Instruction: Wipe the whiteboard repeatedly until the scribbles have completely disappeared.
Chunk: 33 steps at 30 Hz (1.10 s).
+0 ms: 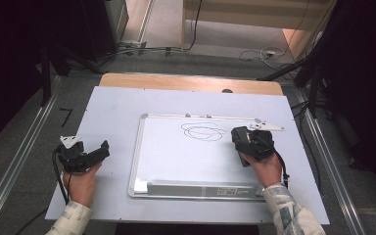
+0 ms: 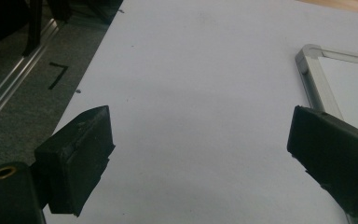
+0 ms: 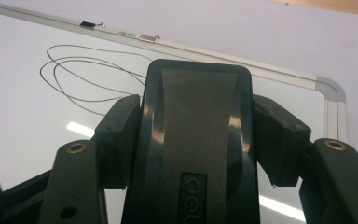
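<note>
over the whiteboard (image 1: 176, 156), right gripper (image 1: 245, 139) jaws pinch a black eraser (image 3: 198, 140) near the scribble (image 1: 203, 131); left gripper (image 1: 90, 154) jaws spread.

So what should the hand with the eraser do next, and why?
Probably slide the eraser left across the whiteboard onto the scribble. The right gripper is shut on the eraser, and the looping lines sit just beside it, not yet wiped.

Eraser (image 3: 198, 140) lower end cut off by bottom edge in right gripper view, hides part of scribble (image 3: 88, 77); brand lettering partly cut. Whiteboard (image 2: 335, 79) mostly off right edge in left gripper view. Near-rail label (image 1: 230, 191) too small to read.
</note>
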Motion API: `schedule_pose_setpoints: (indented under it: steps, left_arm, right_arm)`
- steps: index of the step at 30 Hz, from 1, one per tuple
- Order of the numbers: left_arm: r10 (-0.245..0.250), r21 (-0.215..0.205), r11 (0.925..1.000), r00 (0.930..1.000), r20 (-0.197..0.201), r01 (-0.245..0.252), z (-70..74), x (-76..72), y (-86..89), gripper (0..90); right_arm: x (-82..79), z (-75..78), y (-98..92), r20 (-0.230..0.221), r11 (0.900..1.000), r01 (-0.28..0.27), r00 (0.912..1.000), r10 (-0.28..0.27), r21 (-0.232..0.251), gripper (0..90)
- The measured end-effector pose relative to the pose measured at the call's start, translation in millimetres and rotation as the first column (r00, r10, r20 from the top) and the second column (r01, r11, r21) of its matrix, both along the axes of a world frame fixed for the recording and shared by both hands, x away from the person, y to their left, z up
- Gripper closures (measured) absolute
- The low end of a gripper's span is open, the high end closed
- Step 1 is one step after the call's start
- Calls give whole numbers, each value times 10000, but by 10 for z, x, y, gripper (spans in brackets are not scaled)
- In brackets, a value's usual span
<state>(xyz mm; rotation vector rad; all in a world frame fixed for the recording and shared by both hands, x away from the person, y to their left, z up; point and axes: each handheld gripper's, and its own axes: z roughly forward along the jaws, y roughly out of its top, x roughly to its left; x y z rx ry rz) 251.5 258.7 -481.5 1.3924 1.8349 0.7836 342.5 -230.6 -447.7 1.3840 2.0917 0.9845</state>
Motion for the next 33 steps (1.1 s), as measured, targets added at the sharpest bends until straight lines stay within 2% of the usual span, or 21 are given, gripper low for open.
schedule_pose_setpoints:
  steps: [8,14,20,33]
  left_arm:
    - [9,-35,10000,10000,-19,-9,0,-3,7,73]
    - [-16,-34,10000,10000,-22,16,-2,1,9,73]
    - [-11,-42,10000,10000,-19,11,-3,1,10,73]
    - [-17,-35,10000,10000,-12,17,-2,2,13,73]
  right_arm:
    - [96,39,53,137,9997,-103,9998,107,-243,361]
    - [156,68,97,169,9996,-153,9997,157,-221,361]
    - [201,37,135,82,9997,-184,9998,186,-175,361]
    - [328,10,199,71,9988,-293,9995,296,-387,360]
